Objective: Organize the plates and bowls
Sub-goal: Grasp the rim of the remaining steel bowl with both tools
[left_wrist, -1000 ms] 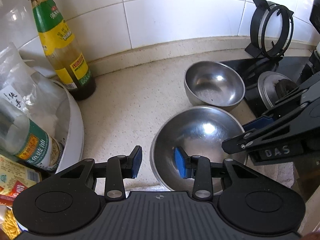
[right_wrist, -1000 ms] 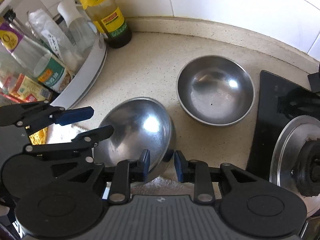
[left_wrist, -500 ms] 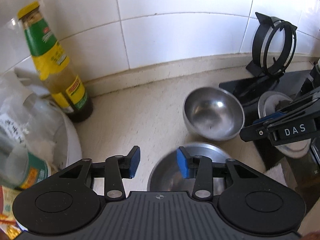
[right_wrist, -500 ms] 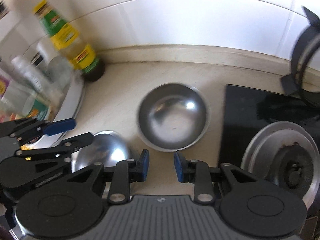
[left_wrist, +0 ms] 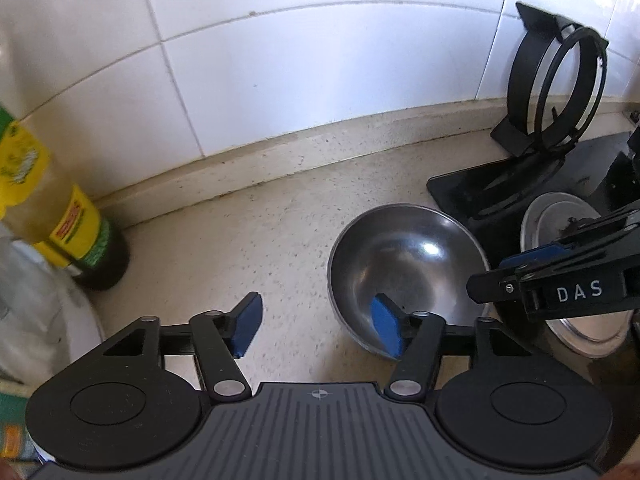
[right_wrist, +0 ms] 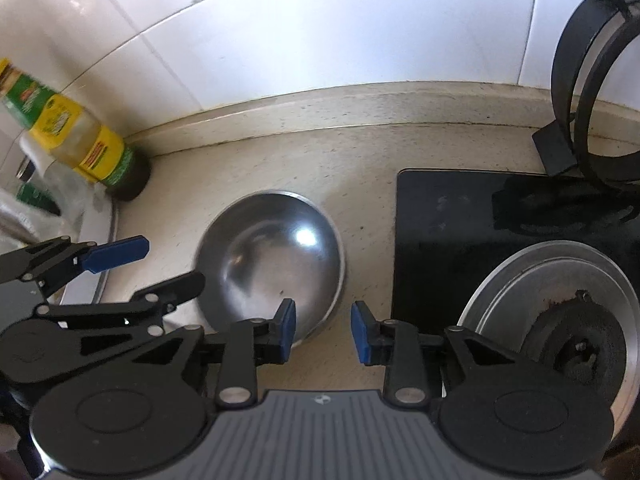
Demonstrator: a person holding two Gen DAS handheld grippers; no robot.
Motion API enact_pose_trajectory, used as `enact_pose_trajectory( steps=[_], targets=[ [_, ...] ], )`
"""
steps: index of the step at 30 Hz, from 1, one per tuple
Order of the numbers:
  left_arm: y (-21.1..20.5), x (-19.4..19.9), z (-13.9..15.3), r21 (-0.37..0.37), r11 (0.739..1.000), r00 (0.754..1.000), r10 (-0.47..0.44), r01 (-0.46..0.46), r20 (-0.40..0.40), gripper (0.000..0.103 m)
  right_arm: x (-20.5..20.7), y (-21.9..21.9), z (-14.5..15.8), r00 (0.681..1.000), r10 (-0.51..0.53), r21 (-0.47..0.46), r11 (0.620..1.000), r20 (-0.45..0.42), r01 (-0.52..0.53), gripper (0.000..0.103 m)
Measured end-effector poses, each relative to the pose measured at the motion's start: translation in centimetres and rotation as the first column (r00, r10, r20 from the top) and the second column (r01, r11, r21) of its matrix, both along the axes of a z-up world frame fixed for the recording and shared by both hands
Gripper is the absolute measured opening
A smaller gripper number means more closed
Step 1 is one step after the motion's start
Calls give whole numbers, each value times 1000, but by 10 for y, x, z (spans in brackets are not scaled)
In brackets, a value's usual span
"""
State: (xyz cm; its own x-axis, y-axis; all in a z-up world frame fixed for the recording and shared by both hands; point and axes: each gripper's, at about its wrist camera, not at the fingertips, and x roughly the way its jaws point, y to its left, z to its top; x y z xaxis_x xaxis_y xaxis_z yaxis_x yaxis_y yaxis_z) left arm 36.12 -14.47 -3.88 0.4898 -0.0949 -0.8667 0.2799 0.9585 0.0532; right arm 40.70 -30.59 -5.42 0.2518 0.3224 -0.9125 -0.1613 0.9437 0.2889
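The steel bowl [right_wrist: 272,260] sits upright on the surface [right_wrist: 360,152] beside the black hob. Both hand-held grippers, left [left_wrist: 318,330] and right [right_wrist: 323,332], have just been opening and hold nothing; each straddles its near rim, right one closer, I judge.

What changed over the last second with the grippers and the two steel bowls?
Both grippers let go of the bigger bowl, now out of view, and moved on to the small bowl. The left gripper and right gripper have just been opening; each straddles its rim without touching. The small bowl, bottle and stove stayed put.
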Motion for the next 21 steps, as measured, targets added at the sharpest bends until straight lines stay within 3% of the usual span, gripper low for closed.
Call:
enact_pose_trajectory(
  steps=[5,11,15,17,21],
  targets=[
    [1,20,-17,6,1000,999,-4,4,-37,69,11,0,-15,999,-1,16,1000,-36,1,56],
    [-4,31,-36,12,999,996,-31,32,-88,51,15,-2,-27,999,-8,23,1000,-48,10,56],
    [-11,32,-39,2,997,992,-71,72,-100,39,13,2,-40,998,9,30,1000,-69,-7,48],
    [-15,30,-38,12,996,991,-87,89,-98,36,12,5,-42,997,15,43,999,-74,-12,43],
    [-15,27,-39,4,995,990,-100,101,-102,31,10,5,-37,998,17,43,999,-60,-14,42]
  ],
)
